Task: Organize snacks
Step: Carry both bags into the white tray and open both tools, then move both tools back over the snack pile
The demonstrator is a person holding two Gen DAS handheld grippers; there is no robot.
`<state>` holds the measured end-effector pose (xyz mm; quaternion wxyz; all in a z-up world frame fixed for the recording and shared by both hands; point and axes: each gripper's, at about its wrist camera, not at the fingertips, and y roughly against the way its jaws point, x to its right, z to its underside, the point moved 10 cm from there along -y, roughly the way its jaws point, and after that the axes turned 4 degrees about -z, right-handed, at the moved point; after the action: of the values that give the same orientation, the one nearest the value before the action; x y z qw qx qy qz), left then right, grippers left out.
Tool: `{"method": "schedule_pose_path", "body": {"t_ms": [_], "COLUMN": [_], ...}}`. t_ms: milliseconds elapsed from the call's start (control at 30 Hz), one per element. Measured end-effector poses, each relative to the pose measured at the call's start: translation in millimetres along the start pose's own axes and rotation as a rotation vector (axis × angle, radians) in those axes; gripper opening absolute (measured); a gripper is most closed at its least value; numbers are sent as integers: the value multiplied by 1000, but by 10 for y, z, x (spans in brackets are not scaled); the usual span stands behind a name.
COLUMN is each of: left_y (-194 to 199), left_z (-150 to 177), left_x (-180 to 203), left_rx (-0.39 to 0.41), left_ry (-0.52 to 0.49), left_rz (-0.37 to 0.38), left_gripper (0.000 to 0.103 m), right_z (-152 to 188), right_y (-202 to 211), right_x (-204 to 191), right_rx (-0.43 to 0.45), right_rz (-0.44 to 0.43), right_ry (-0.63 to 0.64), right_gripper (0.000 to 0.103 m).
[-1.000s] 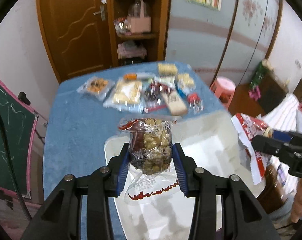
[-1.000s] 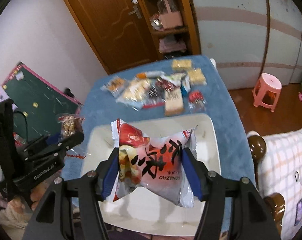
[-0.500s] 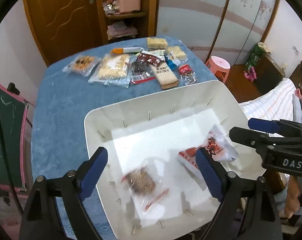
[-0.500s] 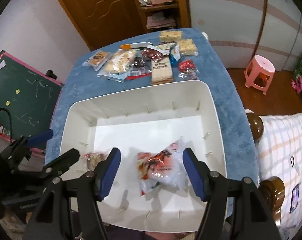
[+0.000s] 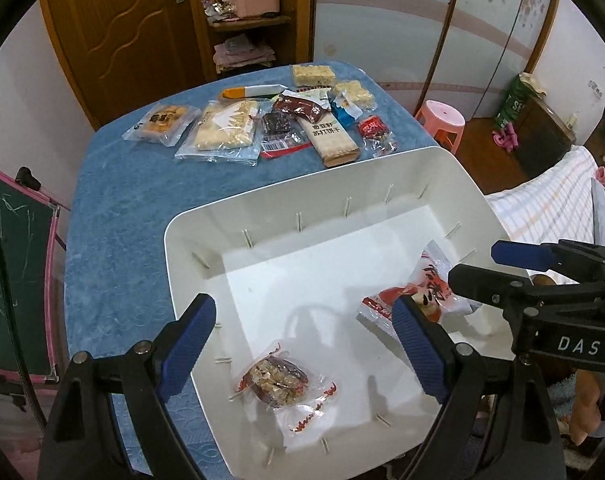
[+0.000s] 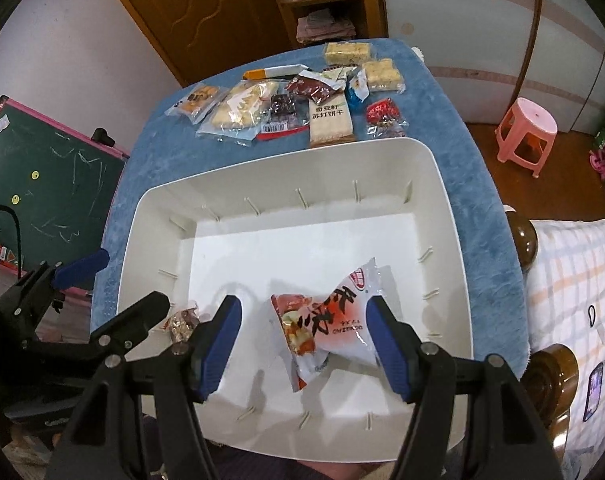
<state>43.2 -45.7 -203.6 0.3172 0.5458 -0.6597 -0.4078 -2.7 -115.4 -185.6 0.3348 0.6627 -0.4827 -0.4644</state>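
Observation:
A white plastic bin [image 5: 302,194] [image 6: 286,156] stands on the blue-clothed table. A clear packet of nut candy [image 5: 276,384] [image 6: 182,322] lies on the bin's floor near its left front corner. My left gripper [image 5: 302,336] [image 6: 114,288] hovers open above it, holding nothing. A red-and-white snack packet [image 5: 420,292] [image 6: 330,320] lies at the right front of the bin. My right gripper [image 6: 304,320] [image 5: 502,270] is open over it, its pads apart from the wrapper. Several more snack packets [image 5: 262,128] [image 6: 286,108] lie at the table's far end.
A green chalkboard [image 6: 50,184] leans left of the table. A pink stool [image 6: 526,128] stands on the floor at the right, with a checked bed cover [image 6: 574,292] and wooden bedposts [image 6: 550,380] near the bin. A door and shelf are behind.
Both grippers were shut on their packets above the bin a second ago. Both have opened, and the two packets now lie on the bin's floor. Both grippers sank and tilted downward.

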Motion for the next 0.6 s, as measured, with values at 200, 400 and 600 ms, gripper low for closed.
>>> {"method": "schedule_pose_path", "body": {"t_ms": [200,400,600], "left_y": [-10,-40,-80], "left_z": [9,16,-10], "left_x": [-3,0,-6], "left_rx": [-4,-11,-14], "left_ry": [-2,-6,-6], "left_rz": [2,2,-4], "left_gripper": [89,89,89], "right_z": [2,9,-37], "right_y": [-30,-86,-88], "right_x": [-11,7,37], "right_rx": [-8,-23,-17], "right_rz": [0,-1,31], "right_ry": [4,-5,17], "right_gripper": [66,66,66]}}
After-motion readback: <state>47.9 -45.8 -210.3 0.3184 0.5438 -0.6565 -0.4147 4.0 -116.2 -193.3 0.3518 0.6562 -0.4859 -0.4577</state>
